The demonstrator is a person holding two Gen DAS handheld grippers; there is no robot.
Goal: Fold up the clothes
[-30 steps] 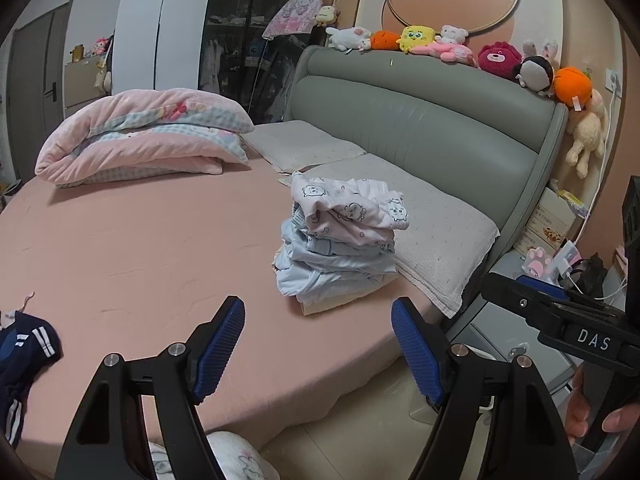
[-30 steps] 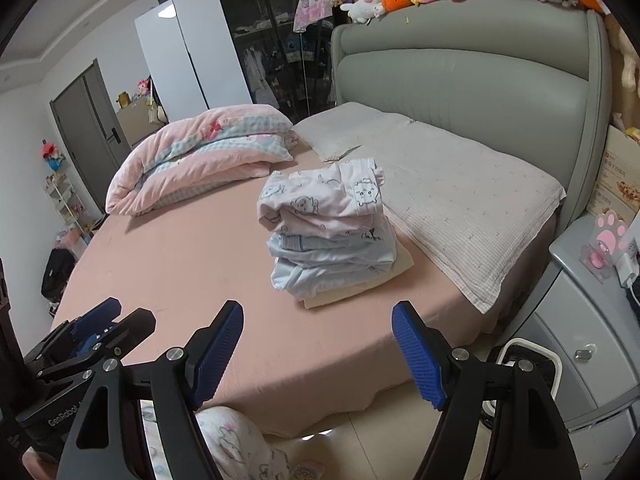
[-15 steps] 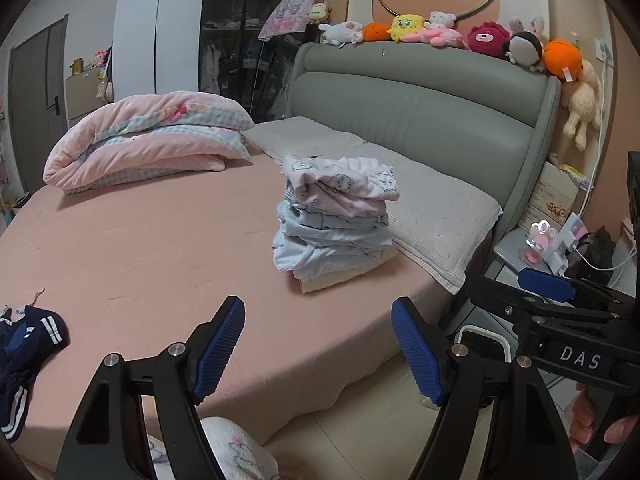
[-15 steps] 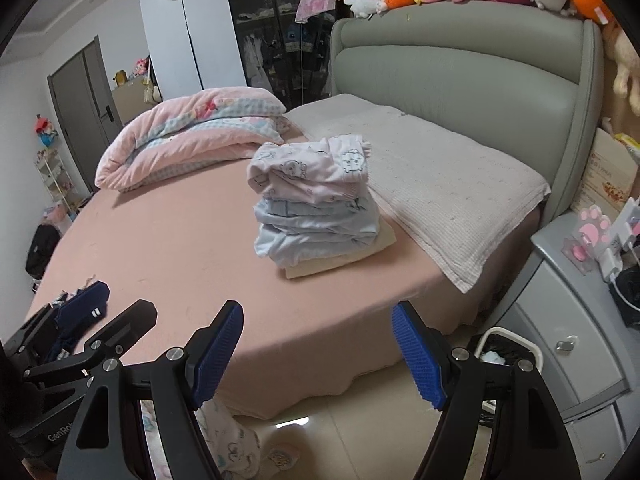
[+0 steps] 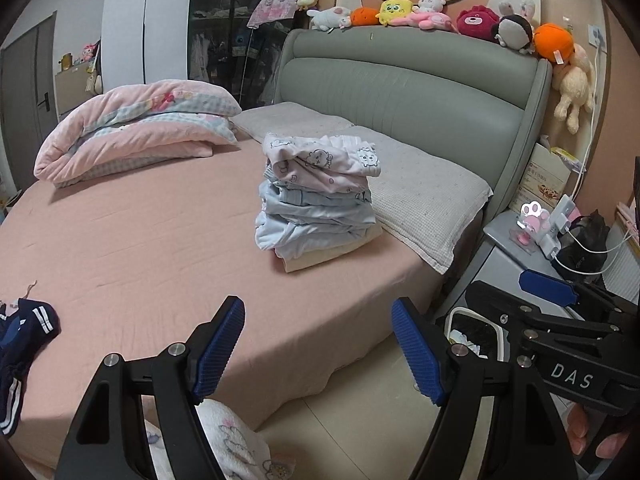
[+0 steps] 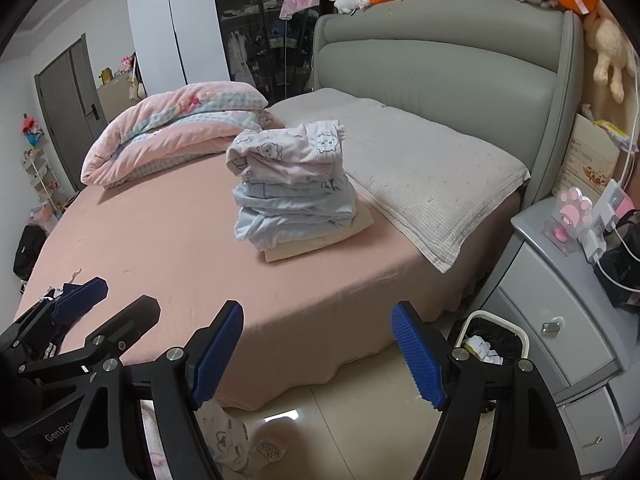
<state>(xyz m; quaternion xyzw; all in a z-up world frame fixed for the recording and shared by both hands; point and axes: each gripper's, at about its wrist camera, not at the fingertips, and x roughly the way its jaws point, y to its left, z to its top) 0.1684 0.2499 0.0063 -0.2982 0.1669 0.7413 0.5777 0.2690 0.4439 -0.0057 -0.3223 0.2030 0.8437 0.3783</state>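
- A stack of folded baby clothes [image 5: 318, 196], with a white printed piece on top, pale blue pieces under it and a cream folded cloth at the bottom, stands on the pink bed sheet [image 5: 140, 240], just beside the grey-white quilted pillow [image 5: 424, 196]. In the right wrist view the same stack [image 6: 294, 184] is near the middle of the bed.
- A dark navy garment with white stripes [image 5: 20, 344] lies crumpled on the sheet at the left edge of the left wrist view, well apart from the stack.
- A white garment with small cartoon prints [image 5: 236, 444] hangs low in front of the bed, under the left gripper [image 5: 318, 350]; in the right wrist view a similar white printed cloth [image 6: 236, 440] is above the shiny beige floor.
- The left gripper has its blue ribbed pads spread wide and nothing is between them.
- The right gripper [image 6: 318, 350] is also wide apart and empty; in the left wrist view it appears at the right [image 5: 548, 288], with fingertips of the person [image 5: 588, 436] on its handle.
- A folded pink quilt [image 5: 132, 128] lies at the far side of the bed.
- A row of plush toys [image 5: 432, 16] sits on top of the grey padded headboard [image 5: 408, 92].
- A grey nightstand [image 6: 568, 292] stands right of the bed, and a small bin with a white rim [image 6: 494, 340] is on the floor in front of it.
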